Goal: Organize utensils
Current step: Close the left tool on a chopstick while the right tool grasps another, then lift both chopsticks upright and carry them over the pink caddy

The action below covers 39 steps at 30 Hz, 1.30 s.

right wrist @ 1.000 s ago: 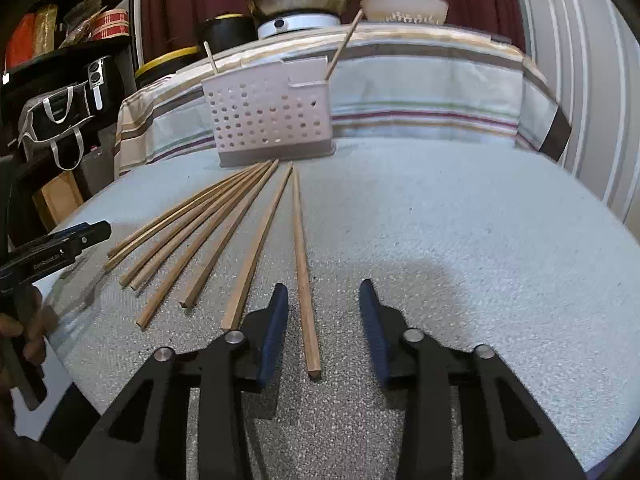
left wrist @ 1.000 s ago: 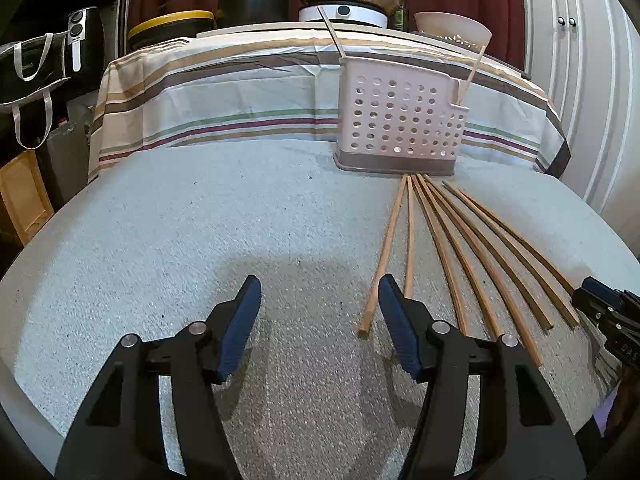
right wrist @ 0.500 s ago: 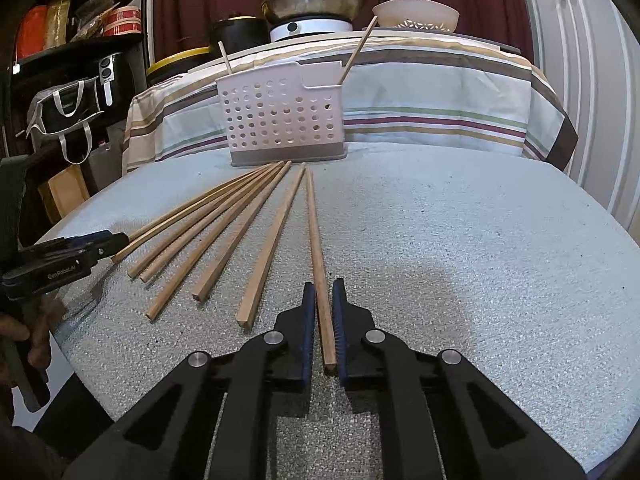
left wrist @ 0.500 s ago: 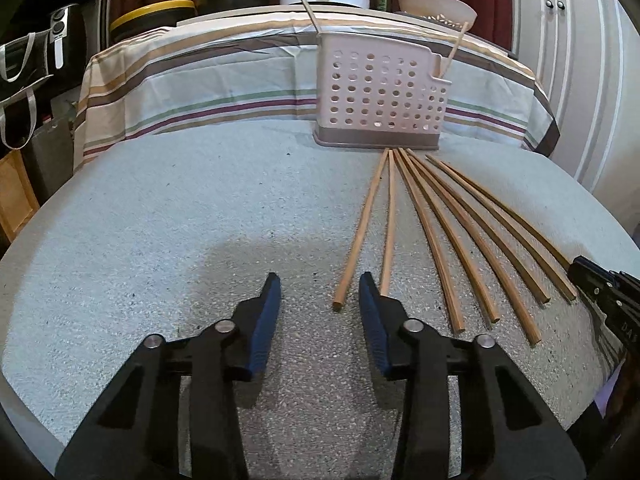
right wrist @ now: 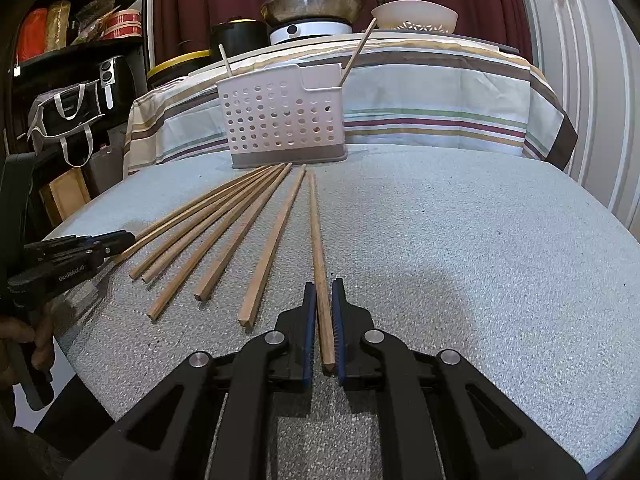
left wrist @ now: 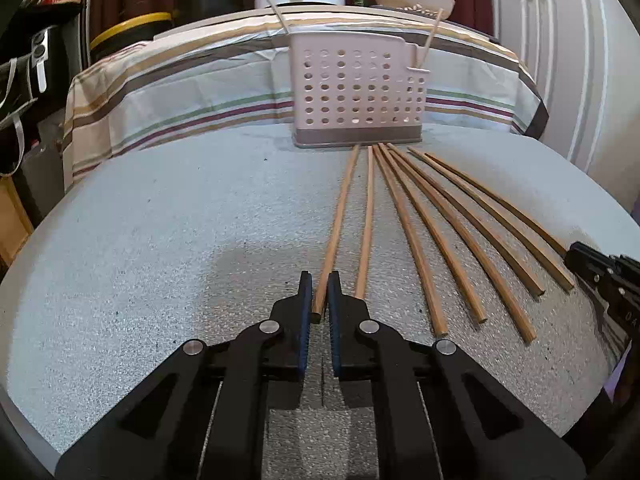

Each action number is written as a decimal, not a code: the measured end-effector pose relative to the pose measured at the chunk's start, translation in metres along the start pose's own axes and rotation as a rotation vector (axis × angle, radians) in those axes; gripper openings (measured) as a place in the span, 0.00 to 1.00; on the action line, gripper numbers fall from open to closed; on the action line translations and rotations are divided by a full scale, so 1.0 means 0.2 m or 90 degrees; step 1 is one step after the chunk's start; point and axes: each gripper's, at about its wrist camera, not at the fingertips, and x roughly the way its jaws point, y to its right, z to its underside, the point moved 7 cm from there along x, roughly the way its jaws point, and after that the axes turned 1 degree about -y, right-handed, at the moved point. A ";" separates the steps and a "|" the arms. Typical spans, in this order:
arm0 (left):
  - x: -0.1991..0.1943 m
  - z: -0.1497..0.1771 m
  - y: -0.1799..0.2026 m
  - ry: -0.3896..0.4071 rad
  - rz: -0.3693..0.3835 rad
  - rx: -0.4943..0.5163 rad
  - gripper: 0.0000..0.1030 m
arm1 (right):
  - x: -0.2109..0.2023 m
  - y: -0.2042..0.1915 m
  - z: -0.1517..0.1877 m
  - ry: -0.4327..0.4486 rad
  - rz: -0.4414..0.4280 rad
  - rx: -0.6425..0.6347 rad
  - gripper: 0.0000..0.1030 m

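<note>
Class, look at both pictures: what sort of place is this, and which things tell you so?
Probably a home kitchen or dining corner. A pan sits on a cooker, a colander stands beside it, and chopsticks lie before a caddy.

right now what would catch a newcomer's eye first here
A fan of chopsticks on the grey table, spreading toward the camera from a perforated caddy. Each gripper pinches an end stick: left gripper, right gripper.
</note>
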 end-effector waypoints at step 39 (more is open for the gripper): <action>-0.59 -0.48 -0.11 0.197 -0.025 -0.044 0.06 | -0.36 -0.04 -0.47 0.138 0.002 -0.003 0.07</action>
